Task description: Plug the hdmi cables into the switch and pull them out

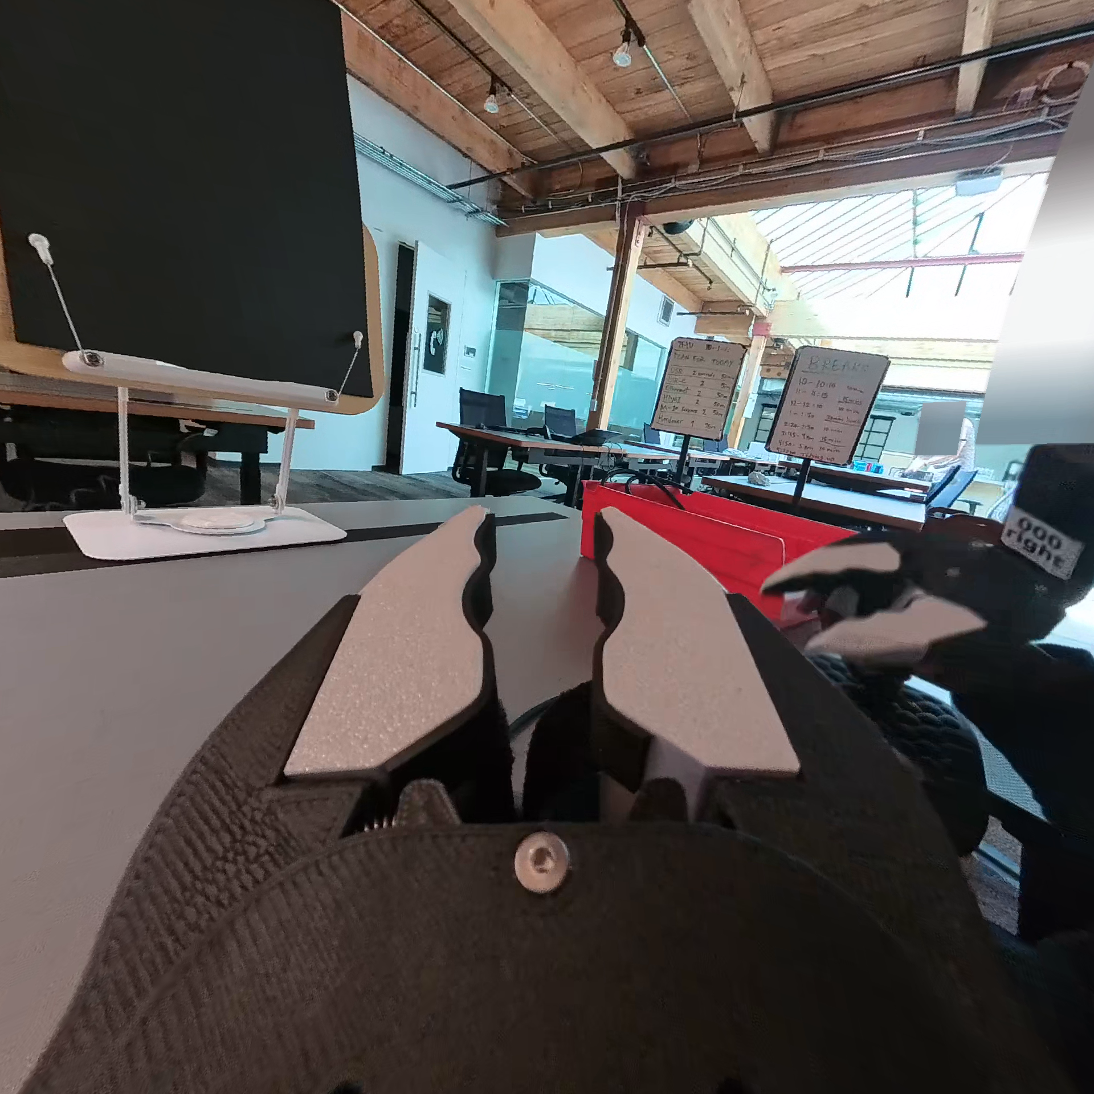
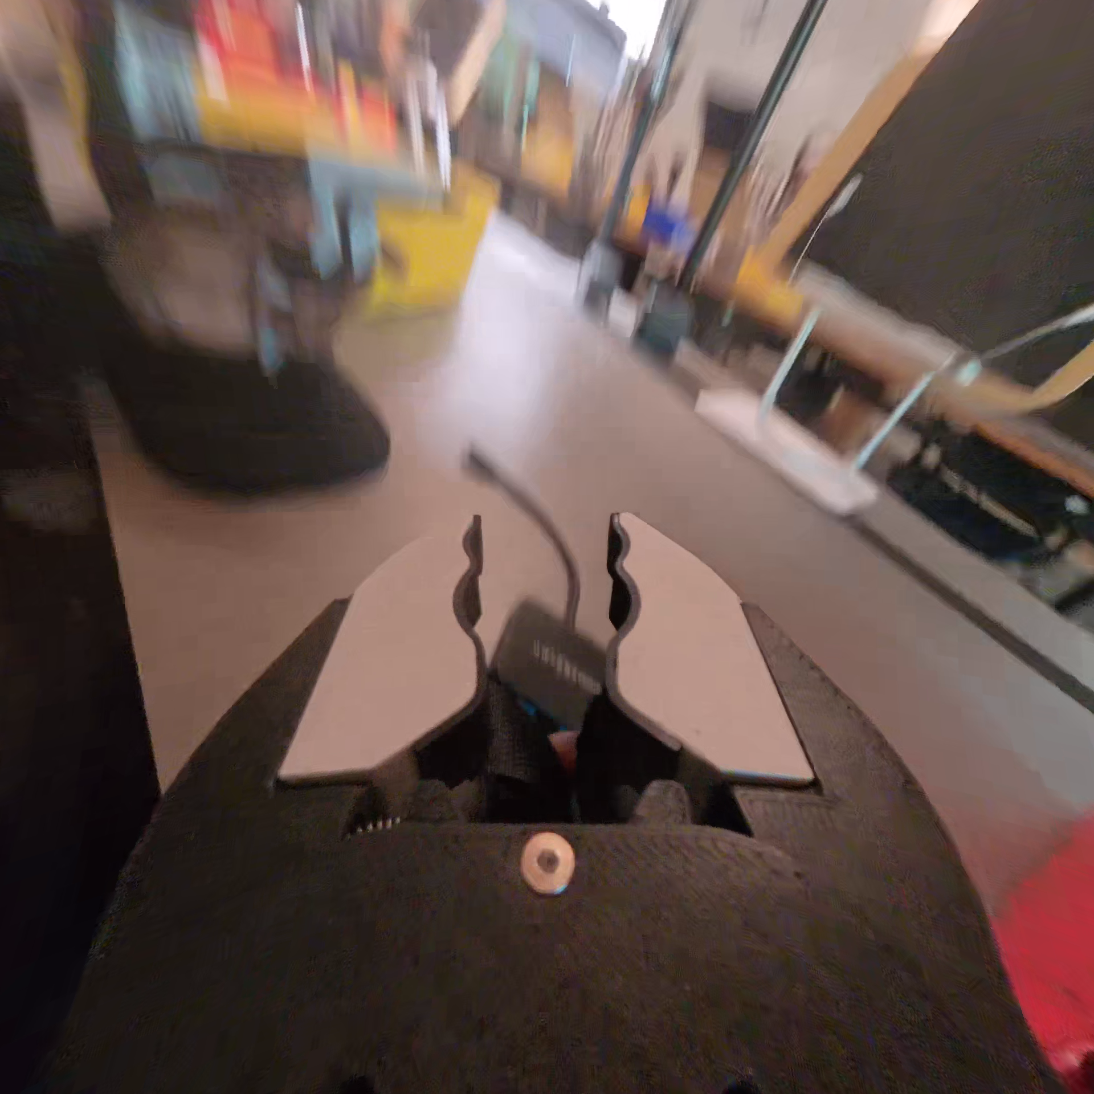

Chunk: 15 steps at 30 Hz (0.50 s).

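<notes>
item one, your left gripper [image 1: 541, 521]: held low over the grey table [image 1: 148, 651], jaws apart, nothing between them. item two, your right gripper [image 2: 544, 524]: jaws apart and empty in its own view, which is badly blurred; in the left wrist view it [image 1: 793, 613] hangs off to the right in front of a red bin [image 1: 698, 541], jaws apart there too, with a small white label on its black body, writing left unrecorded. item three, the switch [image 2: 547, 654]: a small black box lying on the table below and between your right gripper's fingers, touching neither; pale lettering runs along its top, too smeared to read, and a bit of blue shows at its near end. item four, a black cable [image 2: 556, 547]: runs from the switch's far end away across the table to a plug end lying flat. item five, a white stand [image 1: 201, 527] on the table's far left, before a black board [image 1: 177, 189]. item six, two handwritten whiteboards [image 1: 763, 396] in the room beyond, contents not transcribed.
</notes>
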Tool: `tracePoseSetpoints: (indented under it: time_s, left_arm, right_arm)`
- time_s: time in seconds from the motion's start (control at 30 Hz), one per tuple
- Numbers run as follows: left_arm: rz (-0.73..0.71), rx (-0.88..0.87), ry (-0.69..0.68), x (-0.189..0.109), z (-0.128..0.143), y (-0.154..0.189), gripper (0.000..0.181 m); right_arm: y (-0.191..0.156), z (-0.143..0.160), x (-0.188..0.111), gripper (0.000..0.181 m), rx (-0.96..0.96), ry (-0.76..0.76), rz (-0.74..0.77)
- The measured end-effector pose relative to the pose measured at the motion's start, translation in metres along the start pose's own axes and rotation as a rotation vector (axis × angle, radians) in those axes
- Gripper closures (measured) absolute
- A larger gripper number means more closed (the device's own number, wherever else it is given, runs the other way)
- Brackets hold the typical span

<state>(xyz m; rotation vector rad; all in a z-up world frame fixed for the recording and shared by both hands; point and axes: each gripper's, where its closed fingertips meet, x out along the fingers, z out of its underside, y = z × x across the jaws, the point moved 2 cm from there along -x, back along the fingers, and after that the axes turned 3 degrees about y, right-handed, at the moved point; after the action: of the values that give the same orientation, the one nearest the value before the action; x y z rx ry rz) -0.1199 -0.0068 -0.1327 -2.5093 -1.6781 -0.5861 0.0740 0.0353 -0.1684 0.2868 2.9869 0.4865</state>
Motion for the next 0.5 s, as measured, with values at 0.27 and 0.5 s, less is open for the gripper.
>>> tracePoseSetpoints:
  time_s: [0.27,0.5]
  left_arm:
    - [-0.007,-0.019,0.002,0.000,0.000,-0.002,0.150]
    - [0.097,0.152,0.038,-0.020,-0.081,0.016,0.145]
  right_arm:
    - [0.037,-0.032,-0.024,0.143,0.186,0.500,0.235]
    - [0.017,-0.032,-0.013,0.141,0.041,0.449,0.170]
